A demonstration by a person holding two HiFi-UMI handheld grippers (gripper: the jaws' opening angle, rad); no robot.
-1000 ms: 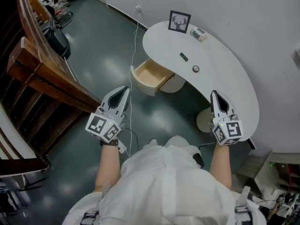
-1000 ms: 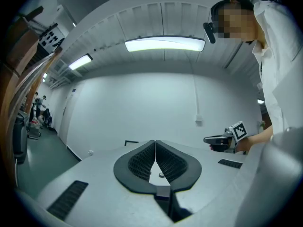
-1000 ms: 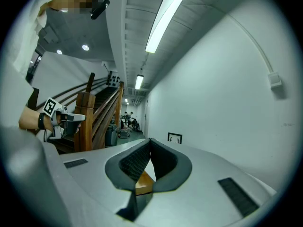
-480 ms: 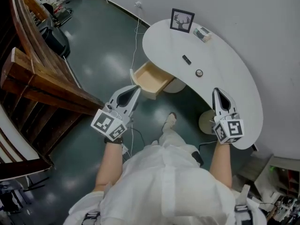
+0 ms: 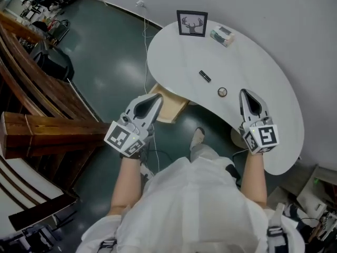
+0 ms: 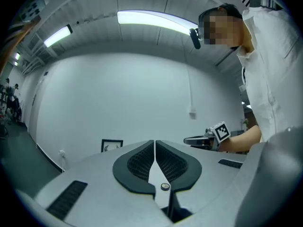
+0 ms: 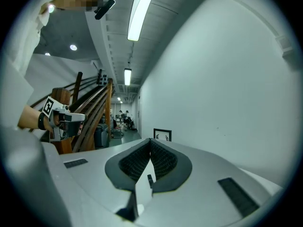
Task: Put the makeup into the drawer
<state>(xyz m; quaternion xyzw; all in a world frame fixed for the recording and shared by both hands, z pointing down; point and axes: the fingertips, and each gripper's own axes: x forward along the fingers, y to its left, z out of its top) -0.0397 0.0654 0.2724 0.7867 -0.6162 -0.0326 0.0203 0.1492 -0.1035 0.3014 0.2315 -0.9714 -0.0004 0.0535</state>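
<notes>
Readable text: none.
Framed picture (image 5: 191,23), at the table's (image 5: 263,73) far edge: deer head, no lettering.
Box (image 5: 221,36), same table edge: print too small to read.
Left marker cube (image 5: 125,139), right marker cube (image 5: 261,137): square black-and-white codes, no letters.

White curved table (image 5: 253,73) against white wall (image 5: 295,15), dark glossy floor (image 5: 105,57).

The worktop (image 5: 274,88) is plain white, and the drawer (image 5: 169,108) is pale bare wood. A black picture frame (image 5: 191,23) holds a black deer head on white. The left gripper (image 5: 157,98) and right gripper (image 5: 245,93) are grey, with black ribbed pads (image 6: 139,162) lining the jaws. Each carries a cube (image 5: 125,138) patterned in black-and-white squares. The floor (image 5: 116,62) is glossy dark teal. The shirt (image 5: 195,204) is white, and the beams (image 5: 52,130) are brown wood.
</notes>
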